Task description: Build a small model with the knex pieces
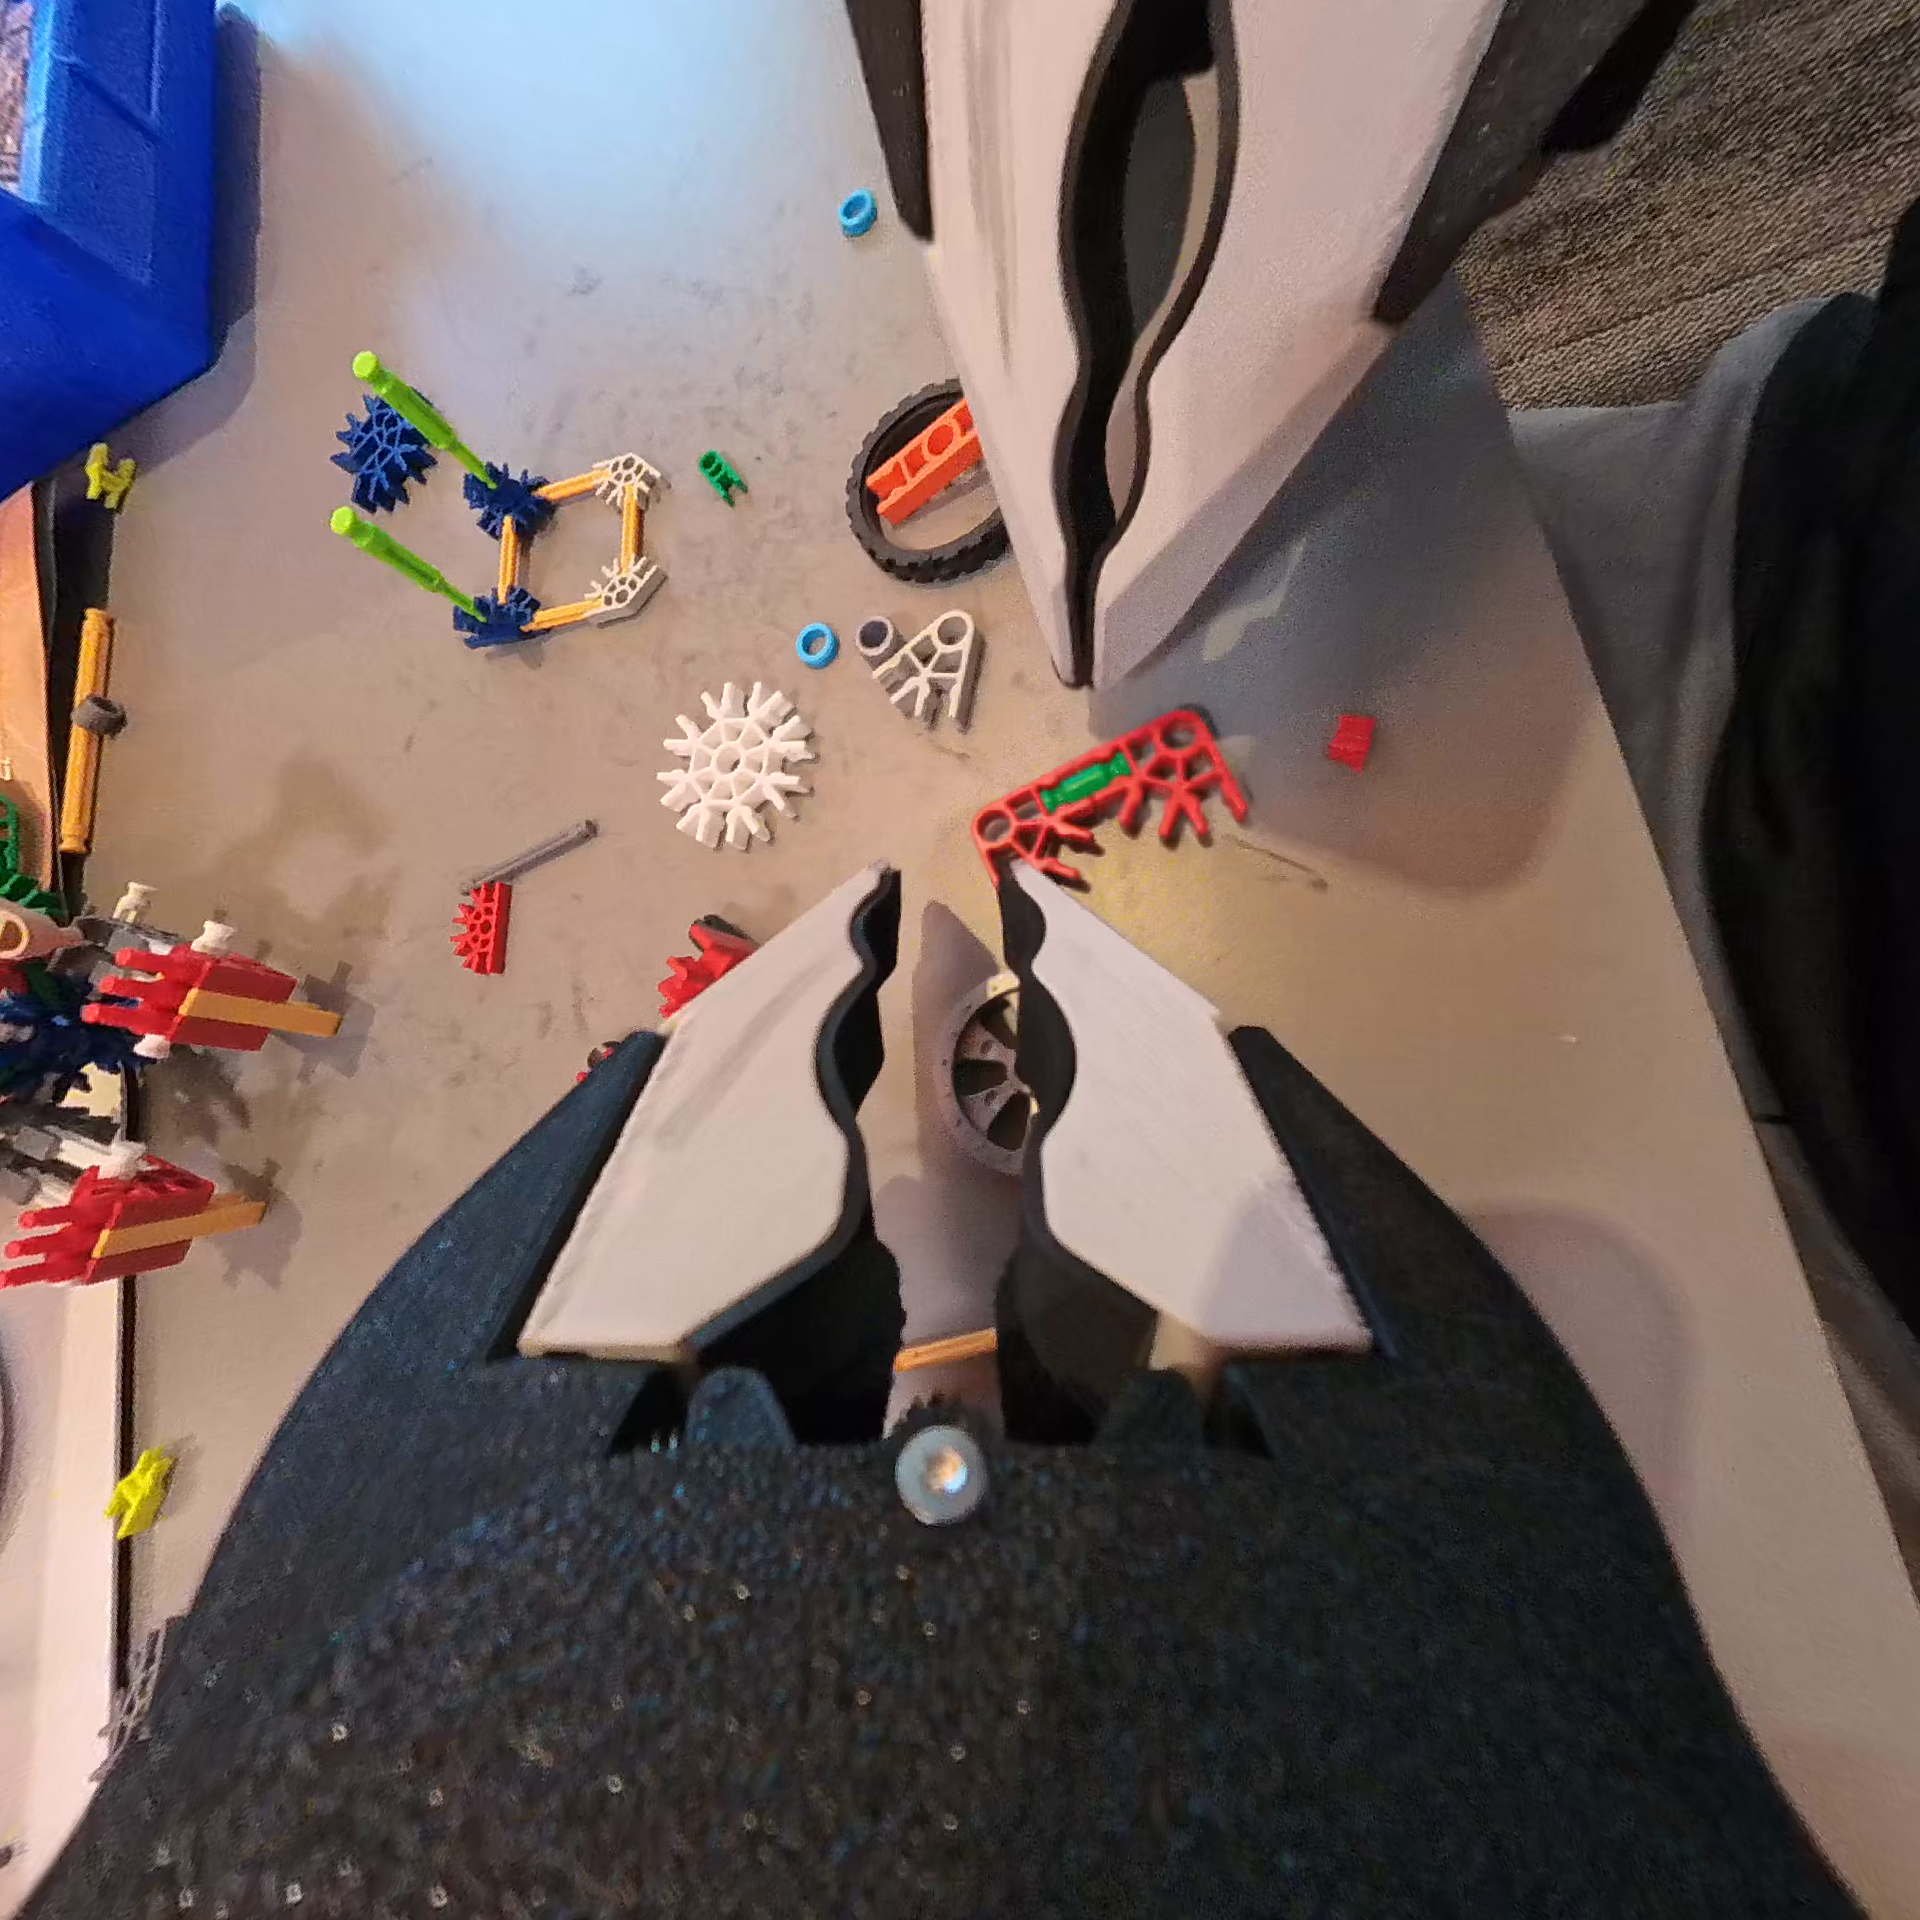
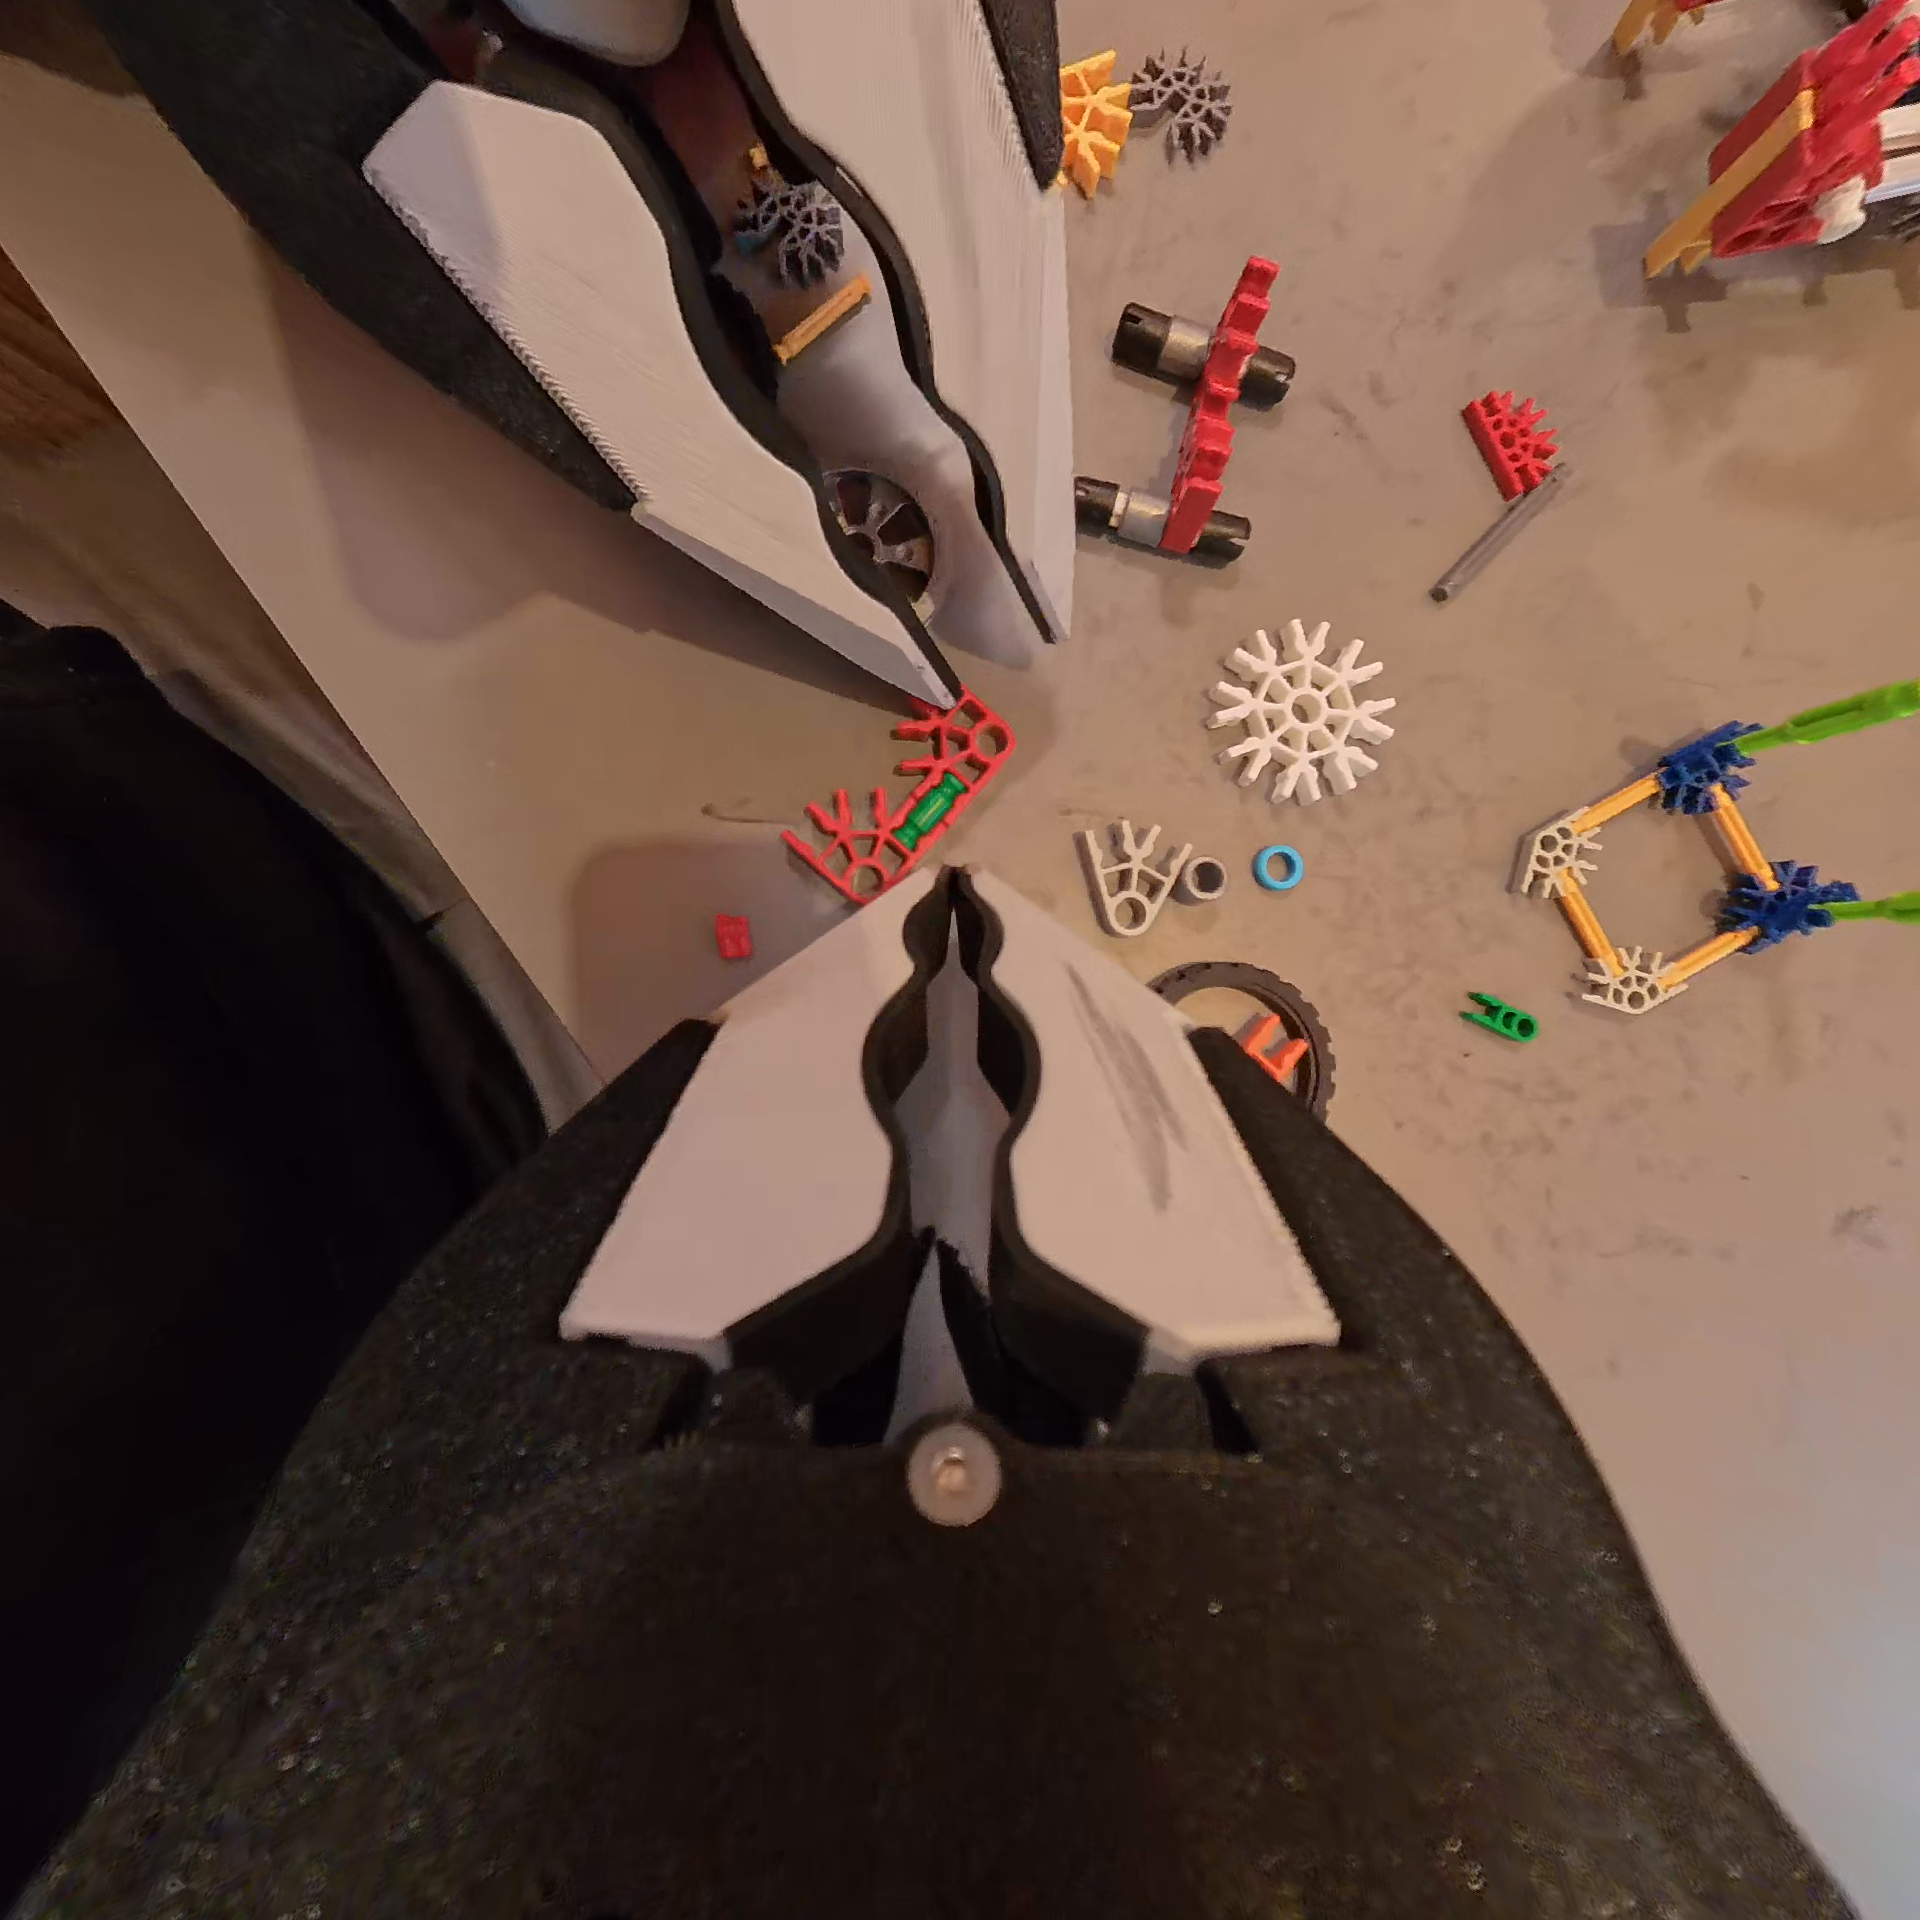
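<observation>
My left gripper (image 1: pixel 948 878) is open by a narrow gap just above the table. Its right fingertip touches one end of a red connector pair (image 1: pixel 1117 790) joined by a short green rod. A grey spoked wheel hub (image 1: pixel 987 1081) lies on the table under the gap, not gripped. My right gripper (image 2: pixel 951 875) is shut and empty, its tips at the other end of the same red piece (image 2: pixel 904 800). Each gripper shows in the other's view: the right one (image 1: pixel 1081 665) and the left one (image 2: pixel 997 665) with the hub (image 2: pixel 883 530) beneath it.
A white snowflake connector (image 1: pixel 736 764), a grey connector (image 1: pixel 930 665), blue rings, a black tyre with an orange piece (image 1: pixel 920 488) and a blue-and-yellow square frame (image 1: pixel 566 540) lie nearby. A blue bin (image 1: pixel 94 208) and red-yellow models (image 1: pixel 197 997) stand left. The table edge (image 1: pixel 1621 831) runs at right. The grippers' ends are close to 4 cm from one another.
</observation>
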Tool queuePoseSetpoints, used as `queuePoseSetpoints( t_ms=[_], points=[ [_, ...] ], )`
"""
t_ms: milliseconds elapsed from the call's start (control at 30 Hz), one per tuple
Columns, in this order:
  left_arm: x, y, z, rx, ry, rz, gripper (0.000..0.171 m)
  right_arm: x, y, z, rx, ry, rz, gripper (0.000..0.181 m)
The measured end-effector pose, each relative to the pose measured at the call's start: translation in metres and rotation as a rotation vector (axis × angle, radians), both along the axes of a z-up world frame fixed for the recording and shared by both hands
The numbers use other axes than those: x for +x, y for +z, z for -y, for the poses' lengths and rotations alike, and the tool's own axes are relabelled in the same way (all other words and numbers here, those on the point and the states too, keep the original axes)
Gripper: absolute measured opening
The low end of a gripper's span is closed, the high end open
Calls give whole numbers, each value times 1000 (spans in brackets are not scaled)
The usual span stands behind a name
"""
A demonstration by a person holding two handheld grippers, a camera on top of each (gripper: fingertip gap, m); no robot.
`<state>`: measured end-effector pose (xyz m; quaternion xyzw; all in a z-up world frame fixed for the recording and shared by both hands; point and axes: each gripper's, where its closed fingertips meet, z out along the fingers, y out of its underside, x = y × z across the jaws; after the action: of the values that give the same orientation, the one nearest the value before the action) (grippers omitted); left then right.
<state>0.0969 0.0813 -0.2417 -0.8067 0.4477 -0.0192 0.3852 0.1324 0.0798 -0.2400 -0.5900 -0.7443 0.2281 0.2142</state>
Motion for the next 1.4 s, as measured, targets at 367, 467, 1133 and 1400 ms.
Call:
queuePoseSetpoints(
  t_ms=[367,467,1133,1400],
  points=[
    [-7,-2,-3,-11,22,5,16,8,7,-2,-18,-44,-18,15],
    [-9,-1,-3,-13,26,6,16,8,6,5,-38,-38,-15,21],
    [-8,-3,4,-62,23,28,11,-6,-13,7,17,-110,-8,15],
    [-5,-4,7,-77,10,44,11,-2,-7,-1,16,-131,-24,23]
  ],
)
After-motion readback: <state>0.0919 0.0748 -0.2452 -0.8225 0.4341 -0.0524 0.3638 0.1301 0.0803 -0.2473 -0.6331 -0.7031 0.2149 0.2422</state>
